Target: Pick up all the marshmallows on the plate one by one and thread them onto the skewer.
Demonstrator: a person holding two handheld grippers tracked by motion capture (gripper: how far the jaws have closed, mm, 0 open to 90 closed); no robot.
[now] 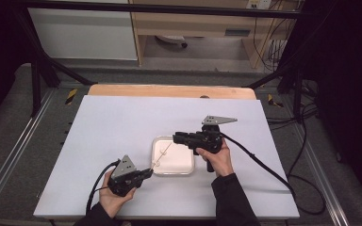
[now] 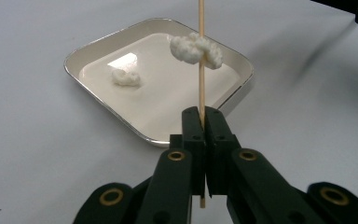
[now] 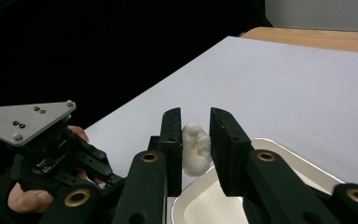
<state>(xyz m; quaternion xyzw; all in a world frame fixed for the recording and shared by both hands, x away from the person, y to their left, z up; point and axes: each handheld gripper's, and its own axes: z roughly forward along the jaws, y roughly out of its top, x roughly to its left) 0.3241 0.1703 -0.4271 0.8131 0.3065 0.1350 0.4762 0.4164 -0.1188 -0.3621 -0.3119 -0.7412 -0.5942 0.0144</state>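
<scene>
While the left gripper [image 1: 146, 173] clamps the lower end of a thin wooden skewer [image 2: 201, 70] between its closed jaws, the right gripper [image 1: 175, 137] holds a white puffy piece [image 3: 196, 148] pinched between its own two jaws. Seen from the left gripper view, the skewer rises straight up out of the jaws, with its bottom tip poking out just below them. That puffy piece sits on the skewer partway up, above the far part of the tray.

From the high view, the skewer slants from the left gripper up over the white square tray [image 1: 185, 169], toward the right gripper's jaws, which reach in over the tray's upper left corner. A second white piece [image 2: 126, 77], smaller, lies loose on the tray's floor, well apart from the skewer. The tray itself rests on the white table cover [image 1: 113, 127], between the two hands.

The right gripper view shows the left gripper with its grey three-cornered plate [image 3: 25, 121] low at the left, and the tray's rim just beneath the pinched piece.
</scene>
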